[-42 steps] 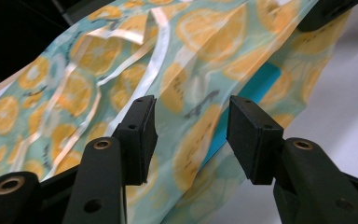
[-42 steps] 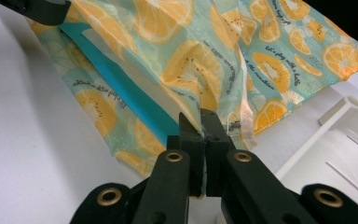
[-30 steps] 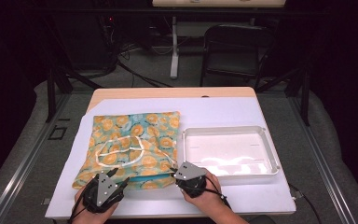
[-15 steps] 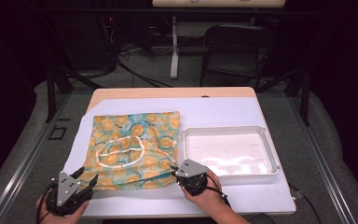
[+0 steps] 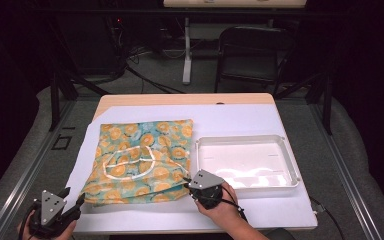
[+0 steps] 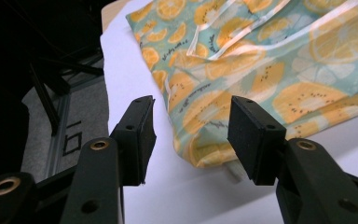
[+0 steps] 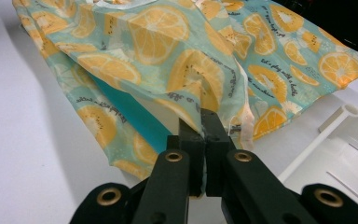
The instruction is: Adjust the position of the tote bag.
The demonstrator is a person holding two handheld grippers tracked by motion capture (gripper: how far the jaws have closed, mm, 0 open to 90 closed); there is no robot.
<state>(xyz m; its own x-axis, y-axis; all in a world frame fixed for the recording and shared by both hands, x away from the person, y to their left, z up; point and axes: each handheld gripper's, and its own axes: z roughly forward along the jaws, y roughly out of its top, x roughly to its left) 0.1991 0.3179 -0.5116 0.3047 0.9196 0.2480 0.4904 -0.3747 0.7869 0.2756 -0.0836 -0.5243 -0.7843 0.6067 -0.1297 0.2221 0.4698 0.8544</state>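
A cloth bag printed with orange slices on teal lies flat on the white table cover, white drawstrings on top. My right gripper is shut on the bag's near right edge and lifts the fabric a little off the table. My left gripper hovers at the table's front left corner, open. Its jaws have just closed a little and nothing is pressed between the pads. The bag's near left corner lies on the table just ahead of them, untouched.
A shallow white plastic tray stands right of the bag, its rim close to my right gripper. The table's left edge drops to a dark floor. A black chair and cables lie beyond the far edge.
My left gripper has drawn away from over the bag's near edge, leftward to the table's front left corner. The right gripper and the bag have stayed where they were.
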